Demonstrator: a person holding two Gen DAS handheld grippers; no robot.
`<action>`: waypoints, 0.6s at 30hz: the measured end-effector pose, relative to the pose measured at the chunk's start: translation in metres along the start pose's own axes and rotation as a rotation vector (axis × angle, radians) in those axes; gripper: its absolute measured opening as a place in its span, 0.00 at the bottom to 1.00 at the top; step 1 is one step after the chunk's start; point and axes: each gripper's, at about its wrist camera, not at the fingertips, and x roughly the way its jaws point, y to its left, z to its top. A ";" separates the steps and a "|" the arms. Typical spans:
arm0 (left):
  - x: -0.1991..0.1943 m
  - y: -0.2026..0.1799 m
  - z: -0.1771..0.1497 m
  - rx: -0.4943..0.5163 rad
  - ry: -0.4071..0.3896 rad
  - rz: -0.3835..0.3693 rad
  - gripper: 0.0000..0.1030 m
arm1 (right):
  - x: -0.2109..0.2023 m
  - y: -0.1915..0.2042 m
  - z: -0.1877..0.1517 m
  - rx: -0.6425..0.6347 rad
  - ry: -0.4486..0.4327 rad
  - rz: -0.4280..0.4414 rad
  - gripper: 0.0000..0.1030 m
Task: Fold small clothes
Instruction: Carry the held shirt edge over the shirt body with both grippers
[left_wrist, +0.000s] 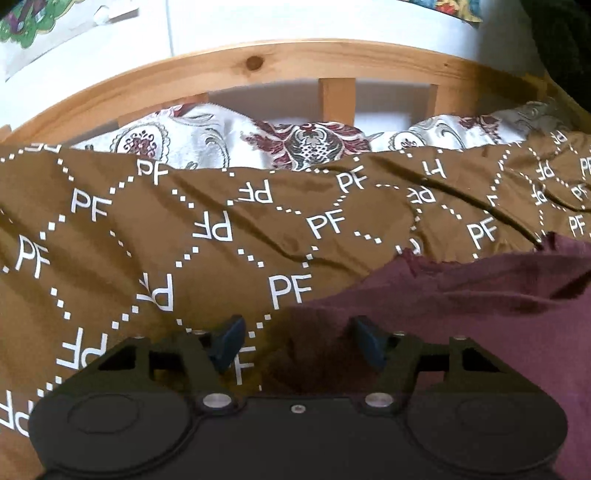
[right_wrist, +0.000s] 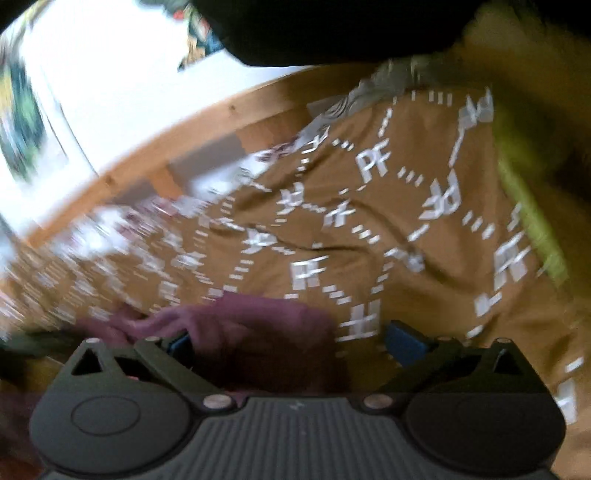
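My 2 grippers, left (left_wrist: 297, 341) and right (right_wrist: 286, 345), gape over the maroon garment (left_wrist: 461, 314); a shallow pinch risks snagging the brown bedspread (left_wrist: 221, 236).

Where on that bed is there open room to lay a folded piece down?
The widest bare stretch is the brown bedspread printed with white PF letters, between the white floral pillows under the wooden headboard and the maroon garment. It is crowded where that garment lies, beneath the open left gripper and open right gripper.
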 end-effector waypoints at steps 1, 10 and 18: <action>0.002 0.001 0.000 -0.009 0.001 -0.003 0.52 | -0.002 -0.007 0.001 0.055 -0.003 0.030 1.00; -0.004 -0.010 0.001 -0.016 -0.057 -0.001 0.14 | -0.012 0.002 -0.008 -0.100 -0.071 -0.100 0.99; -0.027 -0.004 0.004 -0.032 -0.145 -0.015 0.14 | 0.025 0.046 -0.040 -0.374 -0.115 -0.219 0.41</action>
